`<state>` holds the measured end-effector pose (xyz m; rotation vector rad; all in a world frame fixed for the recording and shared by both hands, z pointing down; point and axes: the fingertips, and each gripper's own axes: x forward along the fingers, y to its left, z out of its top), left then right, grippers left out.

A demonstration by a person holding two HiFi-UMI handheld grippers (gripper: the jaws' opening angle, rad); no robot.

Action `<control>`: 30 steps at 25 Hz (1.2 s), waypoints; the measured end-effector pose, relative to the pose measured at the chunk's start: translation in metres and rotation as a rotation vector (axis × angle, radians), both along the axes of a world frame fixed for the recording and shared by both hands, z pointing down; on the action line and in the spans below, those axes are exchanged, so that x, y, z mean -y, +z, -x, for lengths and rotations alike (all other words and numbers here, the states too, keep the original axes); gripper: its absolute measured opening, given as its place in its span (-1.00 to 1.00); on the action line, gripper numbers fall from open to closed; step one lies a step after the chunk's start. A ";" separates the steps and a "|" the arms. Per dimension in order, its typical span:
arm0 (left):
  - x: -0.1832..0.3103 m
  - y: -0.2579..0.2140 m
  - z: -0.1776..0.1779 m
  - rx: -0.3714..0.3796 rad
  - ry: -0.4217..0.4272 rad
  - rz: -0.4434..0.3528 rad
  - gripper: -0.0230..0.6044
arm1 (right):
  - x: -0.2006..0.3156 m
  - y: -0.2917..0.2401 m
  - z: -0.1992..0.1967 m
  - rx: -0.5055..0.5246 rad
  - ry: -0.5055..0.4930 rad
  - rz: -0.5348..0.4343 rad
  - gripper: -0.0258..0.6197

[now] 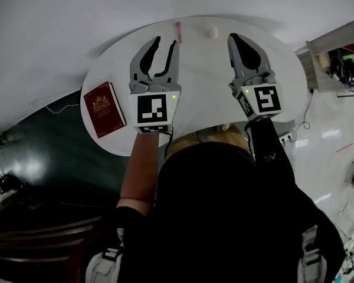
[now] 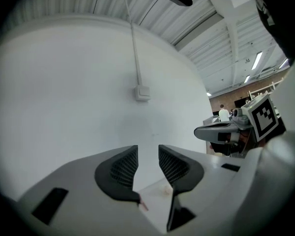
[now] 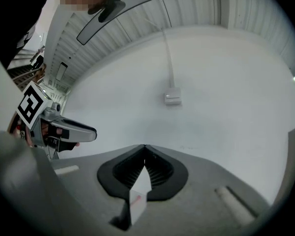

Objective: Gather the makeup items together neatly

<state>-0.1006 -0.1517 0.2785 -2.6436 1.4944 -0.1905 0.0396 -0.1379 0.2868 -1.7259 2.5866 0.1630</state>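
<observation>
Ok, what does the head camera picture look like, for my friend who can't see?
Two hand-held grippers hover over a round white table, the left gripper open and the right gripper shut. A thin pink item and a small cream item lie at the far edge, and a red booklet lies at the left edge.

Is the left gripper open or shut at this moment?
Open: the left gripper has its jaws apart, with nothing held between them.

A dark red booklet (image 1: 104, 109) with a gold crest, a pink stick (image 1: 178, 31), a cream lump (image 1: 212, 32), a white table (image 1: 206, 93)
</observation>
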 end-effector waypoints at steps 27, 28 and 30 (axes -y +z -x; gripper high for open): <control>-0.020 0.071 -0.306 0.079 0.381 0.105 -0.51 | -0.058 0.013 -0.281 0.013 0.321 -0.005 -0.91; -0.020 0.090 -0.312 0.098 0.390 0.155 -0.51 | -0.058 0.016 -0.283 0.018 0.323 0.006 -0.91; -0.021 0.134 -0.322 0.166 0.405 0.244 -0.51 | -0.058 0.025 -0.288 0.029 0.327 0.023 -0.91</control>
